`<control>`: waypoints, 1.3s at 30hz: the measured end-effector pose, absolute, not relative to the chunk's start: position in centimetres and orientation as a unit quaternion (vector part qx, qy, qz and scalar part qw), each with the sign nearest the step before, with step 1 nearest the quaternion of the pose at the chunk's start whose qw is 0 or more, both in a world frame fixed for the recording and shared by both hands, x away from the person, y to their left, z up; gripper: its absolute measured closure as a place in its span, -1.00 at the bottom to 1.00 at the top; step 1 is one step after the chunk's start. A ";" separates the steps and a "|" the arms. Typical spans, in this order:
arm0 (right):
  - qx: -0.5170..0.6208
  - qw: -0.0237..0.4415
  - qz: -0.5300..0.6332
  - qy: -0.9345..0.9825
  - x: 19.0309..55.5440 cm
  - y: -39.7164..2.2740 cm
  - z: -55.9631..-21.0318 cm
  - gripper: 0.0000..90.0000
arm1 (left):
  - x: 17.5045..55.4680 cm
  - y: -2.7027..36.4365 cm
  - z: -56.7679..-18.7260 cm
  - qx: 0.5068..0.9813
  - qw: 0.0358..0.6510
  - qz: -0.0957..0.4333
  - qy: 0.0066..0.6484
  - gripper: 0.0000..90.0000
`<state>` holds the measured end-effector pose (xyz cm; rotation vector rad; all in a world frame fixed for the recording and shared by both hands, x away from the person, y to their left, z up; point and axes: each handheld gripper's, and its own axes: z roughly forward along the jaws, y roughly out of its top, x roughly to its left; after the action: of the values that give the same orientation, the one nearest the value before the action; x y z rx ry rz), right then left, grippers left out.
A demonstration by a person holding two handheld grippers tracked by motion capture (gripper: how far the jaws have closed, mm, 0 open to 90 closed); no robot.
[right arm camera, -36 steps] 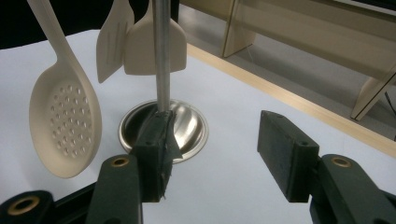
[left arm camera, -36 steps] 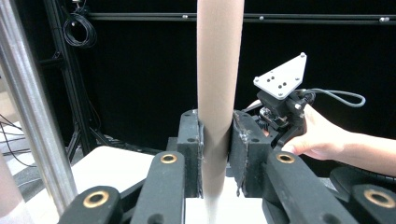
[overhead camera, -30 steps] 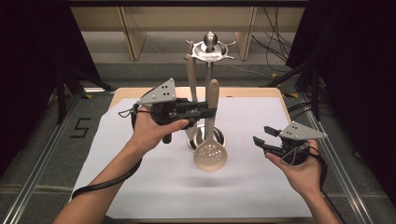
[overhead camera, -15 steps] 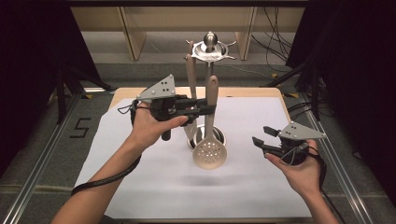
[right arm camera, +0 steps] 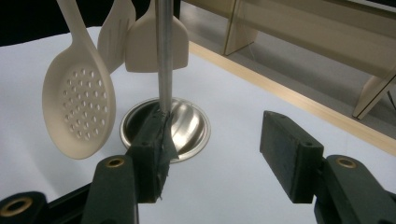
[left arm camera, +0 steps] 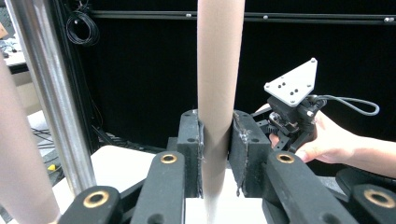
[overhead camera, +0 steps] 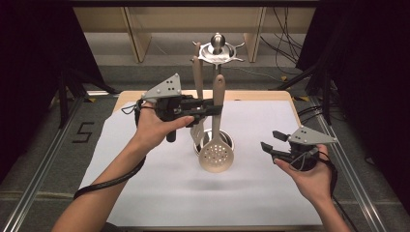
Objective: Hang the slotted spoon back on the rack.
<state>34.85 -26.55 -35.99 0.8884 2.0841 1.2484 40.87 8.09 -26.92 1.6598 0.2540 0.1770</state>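
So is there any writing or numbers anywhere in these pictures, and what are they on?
"5": a black numeral on the grey floor, left of the table.
No other text: the skimmer spoon, the utensil stand and the grey plates on the left gripper and right gripper carry no readable writing.

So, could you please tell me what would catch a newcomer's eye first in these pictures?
Most striking is the pale slotted spoon held upright above the white sheet at mid-table, its handle clamped in the left gripper. Just behind it stands the metal utensil rack, its round base on the sheet, with more pale utensils hanging. To the right, the right gripper hovers open and empty.
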 end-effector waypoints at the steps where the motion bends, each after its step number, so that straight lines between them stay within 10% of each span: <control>1: 0.335 0.270 0.465 0.774 34.8 -26.5 -36.0 -0.01 | 40.9 8.1 -26.9 0.735 0.664 0.079 0.114 0.66; 39: 0.331 0.275 0.464 0.775 34.8 -26.4 -36.1 -0.02 | 42.2 8.5 -26.5 0.732 0.665 0.073 0.125 0.66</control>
<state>34.82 -26.40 -36.07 0.8898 2.0825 1.2472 42.16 8.51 -26.52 1.6540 0.2815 0.1647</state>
